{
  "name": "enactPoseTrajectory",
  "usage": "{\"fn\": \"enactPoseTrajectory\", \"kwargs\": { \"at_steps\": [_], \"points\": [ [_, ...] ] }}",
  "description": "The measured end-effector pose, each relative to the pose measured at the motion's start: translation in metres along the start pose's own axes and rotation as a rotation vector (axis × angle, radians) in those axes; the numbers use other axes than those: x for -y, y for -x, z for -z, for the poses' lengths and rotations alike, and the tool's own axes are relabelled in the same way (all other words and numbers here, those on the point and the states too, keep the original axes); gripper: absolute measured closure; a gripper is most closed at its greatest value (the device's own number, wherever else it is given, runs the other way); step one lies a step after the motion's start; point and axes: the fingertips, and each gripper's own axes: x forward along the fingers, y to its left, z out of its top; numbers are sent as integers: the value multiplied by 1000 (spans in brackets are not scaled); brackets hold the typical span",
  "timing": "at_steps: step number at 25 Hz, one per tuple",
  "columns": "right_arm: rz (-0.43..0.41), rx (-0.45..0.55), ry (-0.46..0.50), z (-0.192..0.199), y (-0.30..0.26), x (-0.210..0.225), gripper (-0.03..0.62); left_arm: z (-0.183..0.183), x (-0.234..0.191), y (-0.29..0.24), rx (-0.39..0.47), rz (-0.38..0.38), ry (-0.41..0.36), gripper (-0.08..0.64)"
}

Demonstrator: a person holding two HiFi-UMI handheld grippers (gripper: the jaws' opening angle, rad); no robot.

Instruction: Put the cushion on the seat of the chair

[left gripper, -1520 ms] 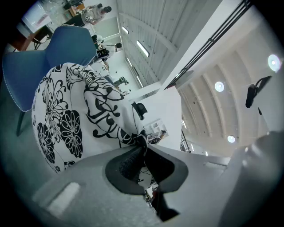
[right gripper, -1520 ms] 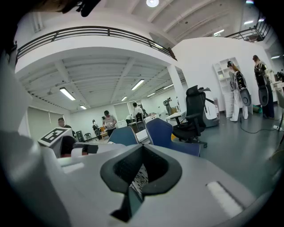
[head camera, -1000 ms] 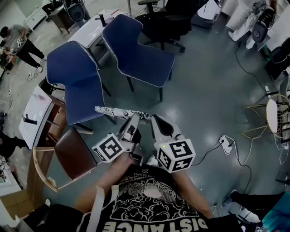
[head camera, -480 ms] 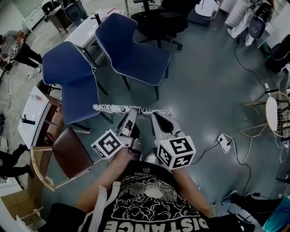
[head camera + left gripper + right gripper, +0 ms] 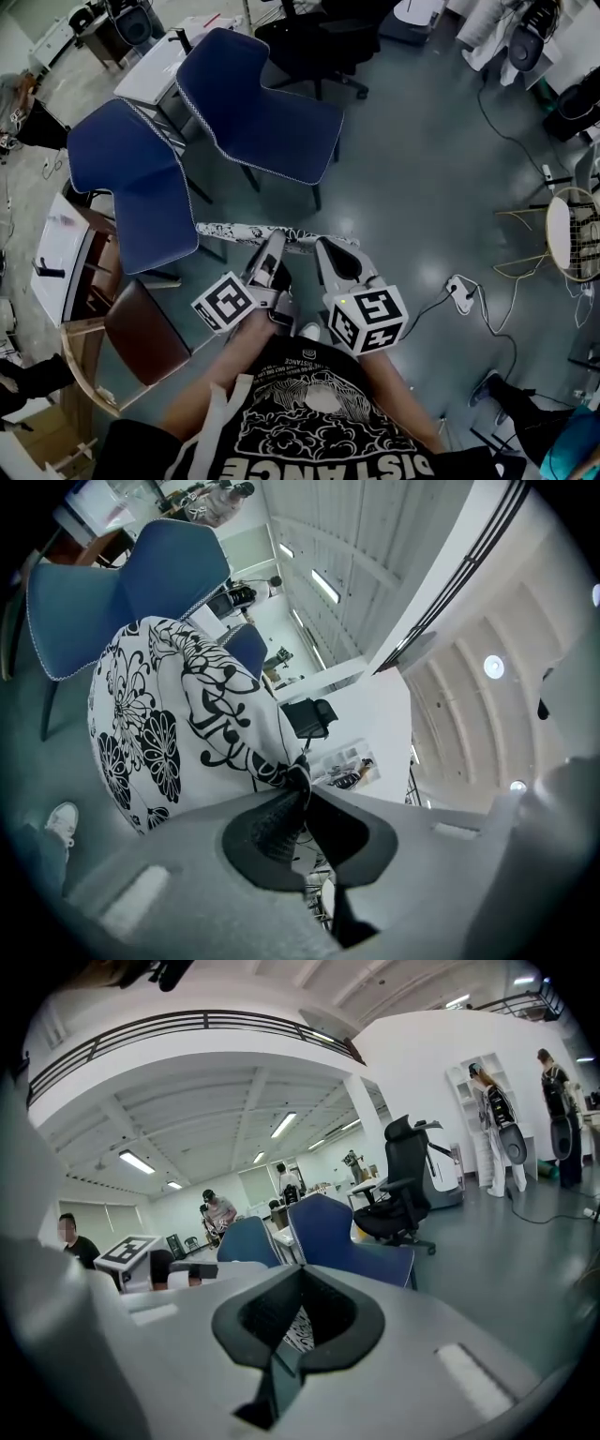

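Head view: white cushion with black floral print (image 5: pixel 267 233) is held up over the grey floor (image 5: pixel 422 187), seen edge-on as a thin strip in front of the person, not on any seat. Left gripper (image 5: pixel 273 246) is closed on the cushion's near edge, right gripper (image 5: pixel 328 249) closed on the same edge just beside it. Left gripper view: jaws pinched together on a fold of the cushion (image 5: pixel 178 724), which fills the left of the view. Right gripper view: right gripper (image 5: pixel 298 1314) has its jaws clamped on the printed fabric. Cushion's left end is near the front corner of the left blue shell chair (image 5: pixel 131 183); right blue shell chair (image 5: pixel 267 108) is beyond it, apart. Brown wooden chair (image 5: pixel 141 333) at lower left, black office chair (image 5: pixel 309 37) at top, white power strip (image 5: pixel 464 291) on the floor at right.
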Motion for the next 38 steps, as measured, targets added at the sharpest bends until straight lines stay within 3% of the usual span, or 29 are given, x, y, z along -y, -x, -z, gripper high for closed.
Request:
{"fn": "enactPoseTrajectory", "kwargs": {
  "at_steps": [14, 27, 38],
  "points": [
    [98, -15, -41, -36, -61, 42, 595, -38, -15, -73, -77, 23, 64, 551],
    [158, -11, 13, -73, -127, 56, 595, -71, -30, -121, -173, 63, 73, 551],
    [150, -16, 2, -88, -147, 90, 595, -75, -50, -151, -163, 7, 102, 551]
  ]
}}
